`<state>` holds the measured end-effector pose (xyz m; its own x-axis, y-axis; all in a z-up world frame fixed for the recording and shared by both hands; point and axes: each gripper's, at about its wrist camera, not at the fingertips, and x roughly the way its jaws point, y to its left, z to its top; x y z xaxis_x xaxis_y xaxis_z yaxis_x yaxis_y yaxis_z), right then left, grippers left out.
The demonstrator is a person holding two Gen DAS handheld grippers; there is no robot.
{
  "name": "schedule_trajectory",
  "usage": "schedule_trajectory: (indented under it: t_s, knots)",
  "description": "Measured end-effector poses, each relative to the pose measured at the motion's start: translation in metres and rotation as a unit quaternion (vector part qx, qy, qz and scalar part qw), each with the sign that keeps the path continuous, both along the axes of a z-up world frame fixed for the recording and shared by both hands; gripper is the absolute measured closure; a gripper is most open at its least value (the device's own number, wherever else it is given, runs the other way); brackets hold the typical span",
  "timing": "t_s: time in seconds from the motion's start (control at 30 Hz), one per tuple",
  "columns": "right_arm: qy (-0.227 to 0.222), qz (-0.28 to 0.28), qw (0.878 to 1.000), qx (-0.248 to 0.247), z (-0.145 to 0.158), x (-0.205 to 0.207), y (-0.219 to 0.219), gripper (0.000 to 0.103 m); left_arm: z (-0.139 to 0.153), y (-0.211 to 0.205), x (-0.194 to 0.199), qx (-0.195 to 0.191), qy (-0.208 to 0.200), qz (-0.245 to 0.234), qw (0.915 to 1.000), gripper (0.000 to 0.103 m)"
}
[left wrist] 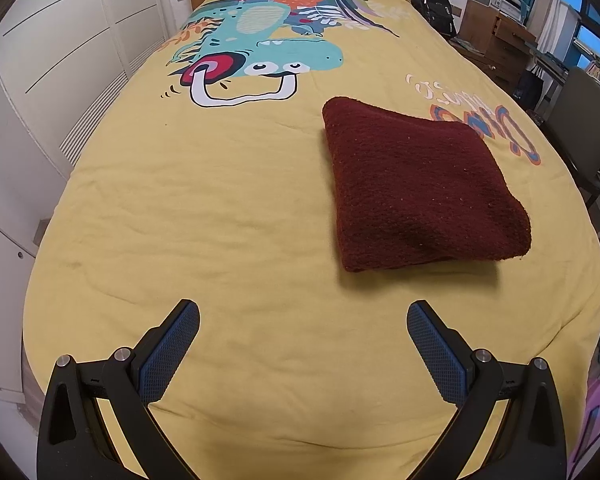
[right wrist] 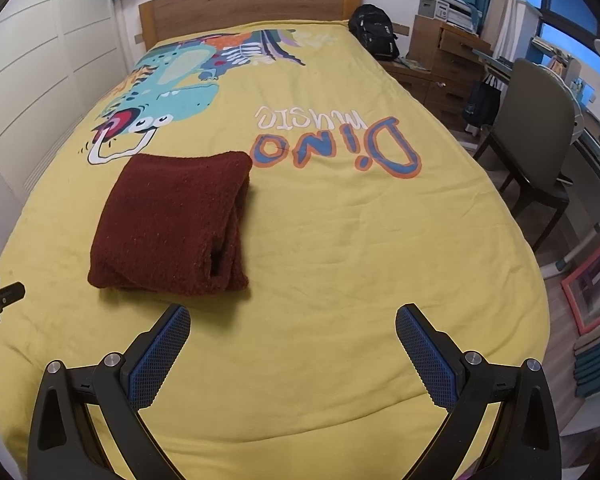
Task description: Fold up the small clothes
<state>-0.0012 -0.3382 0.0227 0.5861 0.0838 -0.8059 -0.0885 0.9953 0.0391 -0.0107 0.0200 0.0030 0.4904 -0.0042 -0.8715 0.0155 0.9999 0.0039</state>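
Observation:
A dark red fleece garment (left wrist: 416, 192) lies folded into a thick rectangle on the yellow dinosaur bedspread (left wrist: 220, 208). In the right wrist view the garment (right wrist: 172, 220) shows its stacked folded layers along the right side. My left gripper (left wrist: 303, 312) is open and empty, above the bed, near and to the left of the garment. My right gripper (right wrist: 293, 318) is open and empty, above the bed, near and to the right of the garment. Part of the left gripper (right wrist: 0, 300) shows at the left edge of the right wrist view.
A wooden headboard (right wrist: 244, 4) stands at the far end. A white wardrobe (left wrist: 60, 60) runs along the left. A black backpack (right wrist: 374, 36), wooden drawers (right wrist: 448, 64) and a grey chair (right wrist: 536, 136) stand to the right of the bed.

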Motion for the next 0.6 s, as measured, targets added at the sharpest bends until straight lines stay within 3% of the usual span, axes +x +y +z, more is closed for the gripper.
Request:
schedule_trajectory:
  t_s: [0.6]
  knots:
    - [0.003, 0.001, 1.000, 0.000, -0.0004, 0.0000, -0.0024, 0.001, 0.0044, -0.0004, 0.0000, -0.010, 0.001, 0.000, 1.0000, 0.001]
